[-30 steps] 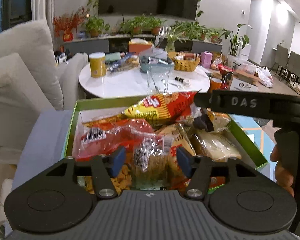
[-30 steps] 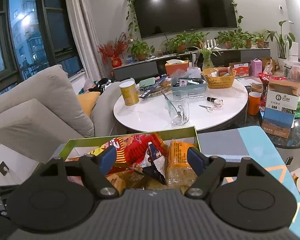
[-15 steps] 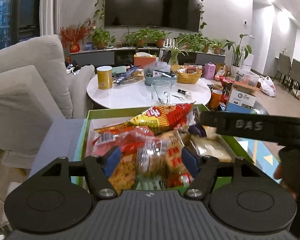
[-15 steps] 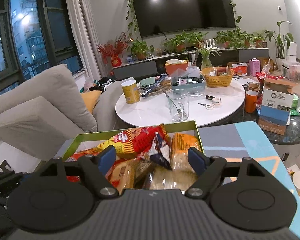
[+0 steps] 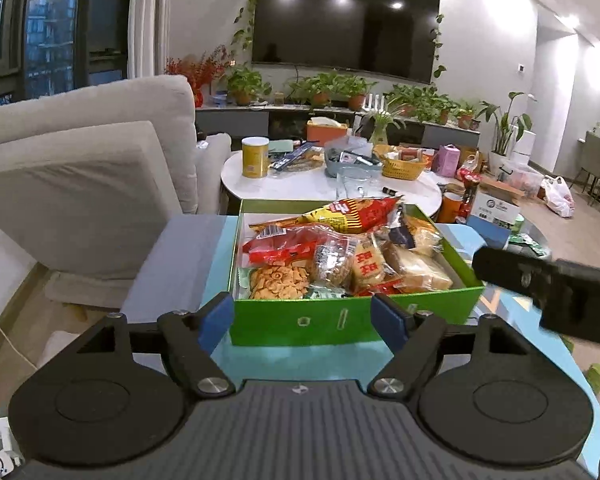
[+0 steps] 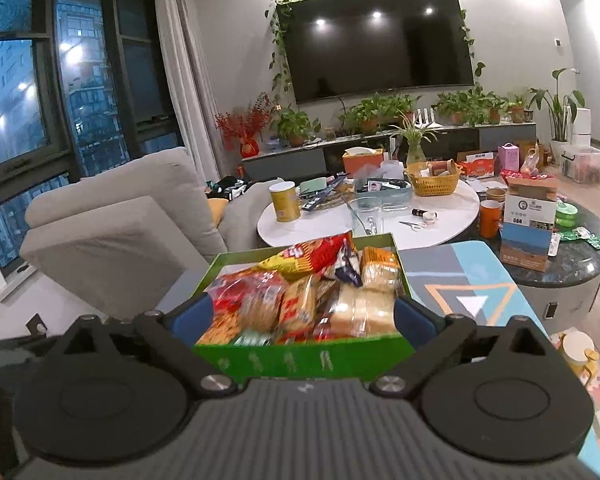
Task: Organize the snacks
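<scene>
Ahead, at twelve o'clock: green box [image 5: 352, 322] crammed with snack packets [image 5: 340, 256]. Nearer, left gripper [image 5: 304, 320] angled downward, jaws opening, nothing between. Likewise right gripper [image 6: 302, 316], tilted down, spread wide, empty.

A grey sofa [image 6: 112, 236] stands left of a round white bench [image 6: 440, 220]. On it sit a yellow canister [image 6: 285, 201], a glass [image 6: 366, 214] and a wicker basket [image 6: 434, 184]. A dark television [image 6: 380, 42] hangs on the wall.
</scene>
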